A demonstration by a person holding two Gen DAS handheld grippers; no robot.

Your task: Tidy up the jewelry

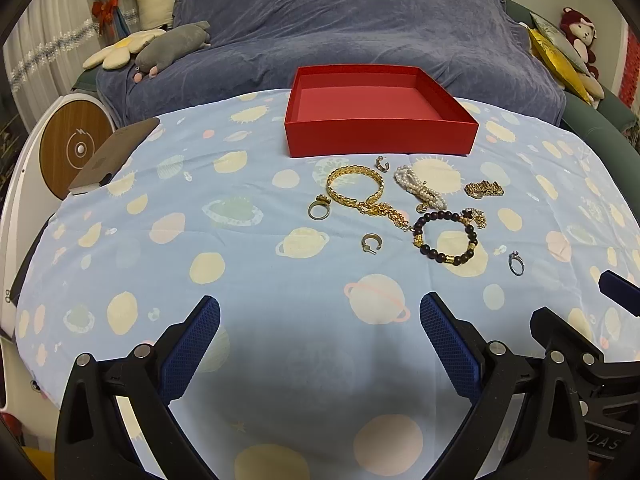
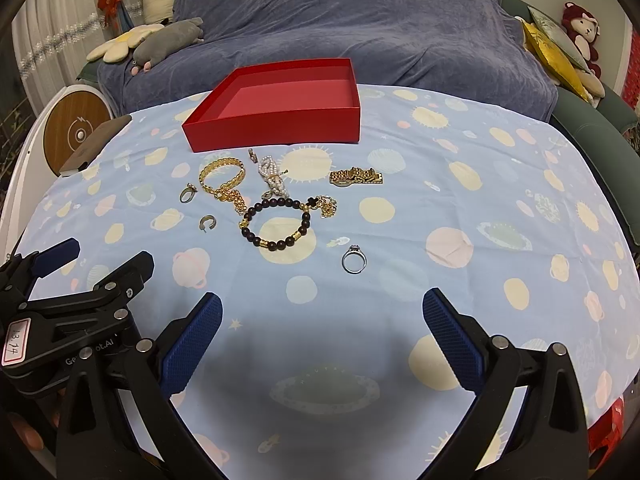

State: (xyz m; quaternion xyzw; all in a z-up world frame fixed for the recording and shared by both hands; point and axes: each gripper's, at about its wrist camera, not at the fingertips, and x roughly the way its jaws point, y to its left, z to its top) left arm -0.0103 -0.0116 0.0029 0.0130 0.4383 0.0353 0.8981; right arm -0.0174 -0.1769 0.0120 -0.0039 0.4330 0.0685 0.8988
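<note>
An empty red box stands at the far side of the table. In front of it lies scattered jewelry: a gold bangle, a pearl bracelet, a dark bead bracelet, a gold watch, a gold chain, a silver ring, a gold ring and two hoop earrings. My left gripper and right gripper are open and empty, above the near cloth, short of the jewelry.
A blue planet-print cloth covers the table. A brown phone-like slab lies at the table's left edge beside a round wooden-faced device. A sofa under a blue blanket with plush toys stands behind.
</note>
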